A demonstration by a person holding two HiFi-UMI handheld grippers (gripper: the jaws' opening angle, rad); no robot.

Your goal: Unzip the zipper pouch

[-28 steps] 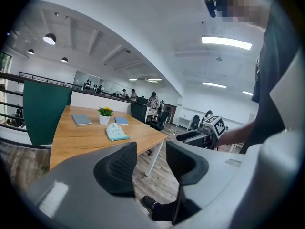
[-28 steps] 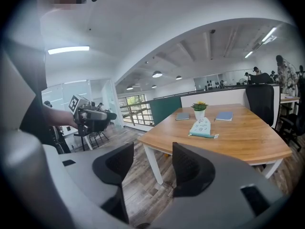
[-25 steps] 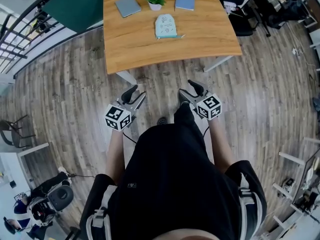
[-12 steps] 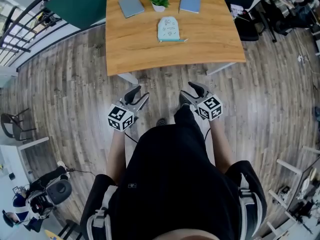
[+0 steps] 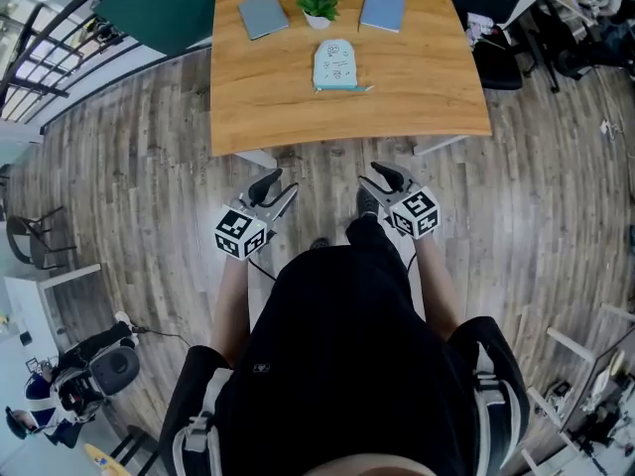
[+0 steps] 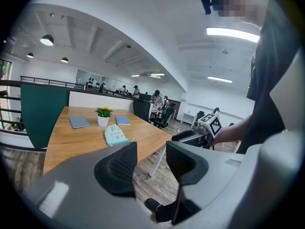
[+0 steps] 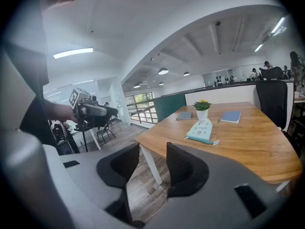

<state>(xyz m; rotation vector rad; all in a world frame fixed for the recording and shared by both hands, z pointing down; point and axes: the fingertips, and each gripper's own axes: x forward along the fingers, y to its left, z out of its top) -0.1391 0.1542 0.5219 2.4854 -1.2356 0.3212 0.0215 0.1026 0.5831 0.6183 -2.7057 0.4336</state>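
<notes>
Left gripper (image 5: 276,182) hangs with jaws spread, nothing between them. Right gripper (image 5: 378,176), beside it, is parted and empty too, its jaws having just been closing a little. Both sit over the floor, short of the table (image 5: 298,127). Pouch (image 5: 334,64) lies flat mid-table, well apart from both, near a plant (image 5: 317,4). My worry: the pouch lies loose, so tugging the zip without pinning the fabric would likely just drag it, and narrowed jaws may miss the small pull.
</notes>
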